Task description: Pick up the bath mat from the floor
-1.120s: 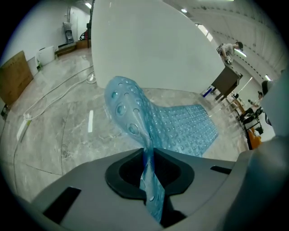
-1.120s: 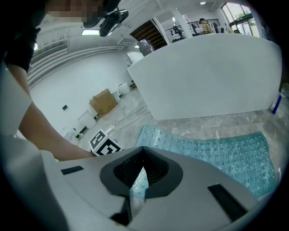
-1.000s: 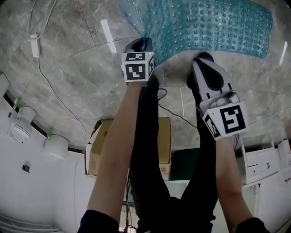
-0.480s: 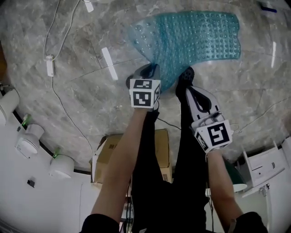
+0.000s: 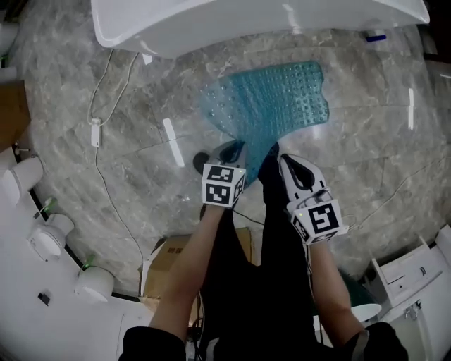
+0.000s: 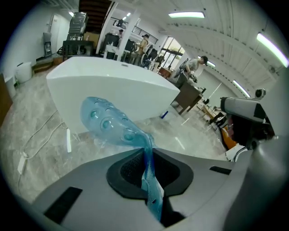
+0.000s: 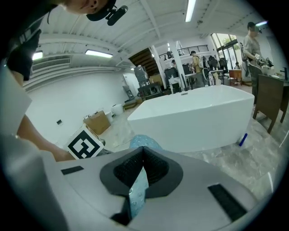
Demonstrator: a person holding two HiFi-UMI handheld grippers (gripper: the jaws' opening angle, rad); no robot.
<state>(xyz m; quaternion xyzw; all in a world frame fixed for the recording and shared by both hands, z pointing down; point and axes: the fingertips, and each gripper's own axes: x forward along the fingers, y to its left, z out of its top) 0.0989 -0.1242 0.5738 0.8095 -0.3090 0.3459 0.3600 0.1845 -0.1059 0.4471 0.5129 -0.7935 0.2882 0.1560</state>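
Note:
The bath mat (image 5: 271, 102) is translucent teal with rows of suction cups. In the head view its near edge is gathered up and the rest hangs away toward the floor. My left gripper (image 5: 229, 149) is shut on the mat's near left corner. In the left gripper view the mat (image 6: 113, 124) runs as a thin fold between the closed pads (image 6: 128, 167). My right gripper (image 5: 278, 158) is shut on the near edge right beside it. A strip of the mat (image 7: 137, 191) shows pinched in the right gripper view.
A white bathtub (image 5: 246, 21) stands just beyond the mat on the marble floor (image 5: 366, 155). A cable with a white adapter (image 5: 95, 130) lies at the left. A cardboard box (image 5: 165, 264) sits behind the person's legs, round white fixtures (image 5: 46, 240) at lower left, a white cabinet (image 5: 409, 271) at lower right.
Both grippers have risen together with the mat's edge in them. The mat has peeled up off the floor, looks smaller below, and the bathtub has come into view.

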